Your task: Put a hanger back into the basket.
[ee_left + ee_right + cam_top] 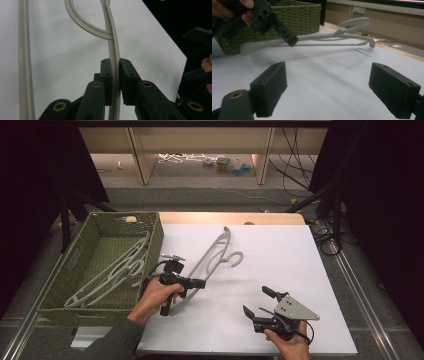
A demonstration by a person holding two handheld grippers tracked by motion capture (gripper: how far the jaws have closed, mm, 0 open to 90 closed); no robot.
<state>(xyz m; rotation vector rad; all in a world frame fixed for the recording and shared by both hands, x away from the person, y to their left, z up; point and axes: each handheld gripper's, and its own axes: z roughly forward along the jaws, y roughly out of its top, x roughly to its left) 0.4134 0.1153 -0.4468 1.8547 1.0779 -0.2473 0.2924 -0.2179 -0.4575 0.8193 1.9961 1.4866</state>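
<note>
On the white table [280, 270], left of centre: left gripper [197, 283] clamped on the curved arm of a grey hanger [212, 255]. In the left gripper view both pads pinch the thin grey bar [114, 75]. The hanger's far end and hook lie out over the white surface; the right gripper view shows it tilted, gripped end raised. Just left stands a green woven basket [150, 245] holding more grey hangers [112, 272]. Right gripper [257, 302], near the front edge, spread wide, grasping nothing.

Hanger [216, 251] right of basket [152, 237]
</note>
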